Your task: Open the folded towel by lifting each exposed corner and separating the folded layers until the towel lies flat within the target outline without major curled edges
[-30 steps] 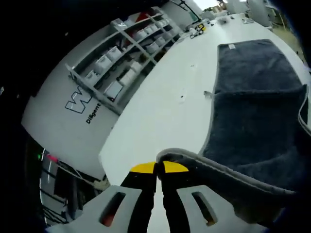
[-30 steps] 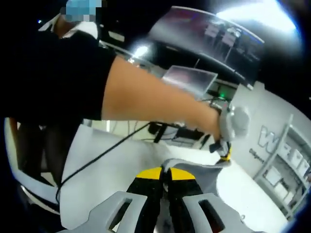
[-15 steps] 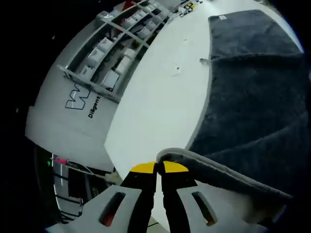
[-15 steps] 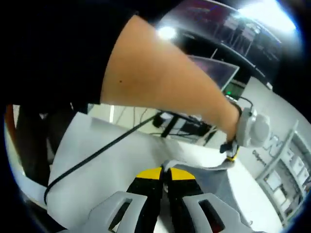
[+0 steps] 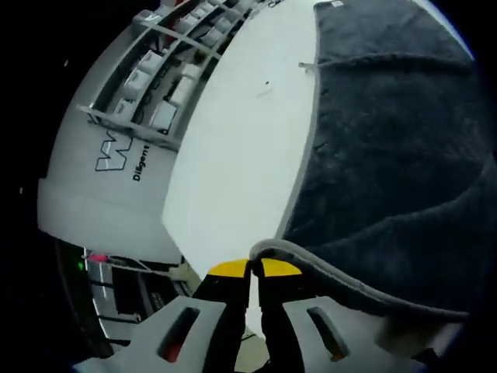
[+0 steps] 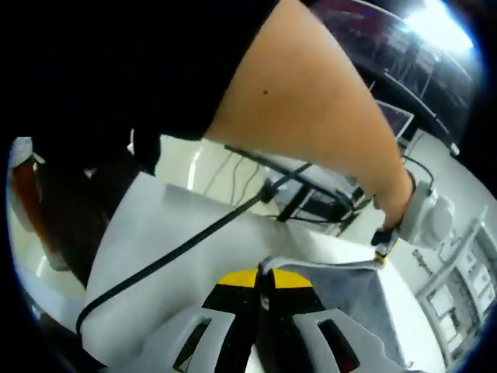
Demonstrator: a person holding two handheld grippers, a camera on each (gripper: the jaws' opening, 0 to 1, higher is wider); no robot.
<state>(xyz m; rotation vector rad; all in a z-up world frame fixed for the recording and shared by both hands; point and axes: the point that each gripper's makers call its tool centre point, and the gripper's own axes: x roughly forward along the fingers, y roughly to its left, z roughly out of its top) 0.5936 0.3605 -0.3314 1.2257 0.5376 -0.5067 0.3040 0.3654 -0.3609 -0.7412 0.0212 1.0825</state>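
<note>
A dark grey towel (image 5: 396, 148) with a pale grey hem spreads over the white table (image 5: 233, 163) in the left gripper view. My left gripper (image 5: 255, 269) is shut on its near corner, the hem curling up out of the yellow-tipped jaws. In the right gripper view my right gripper (image 6: 264, 278) is shut on another corner of the towel (image 6: 357, 299). The hem runs taut from there to the left gripper (image 6: 386, 242), seen farther off in a person's hand.
Grey shelving (image 5: 167, 74) with white boxes stands beyond the table's far edge. A person's bare forearm (image 6: 326, 124) crosses the right gripper view above a black cable (image 6: 178, 249) on the table. Monitors (image 6: 392, 116) stand behind.
Both cameras have swung. In the left gripper view the towel now lies flatter and fills more of the picture. In the right gripper view the forearm looms closer. Both grips hold.
</note>
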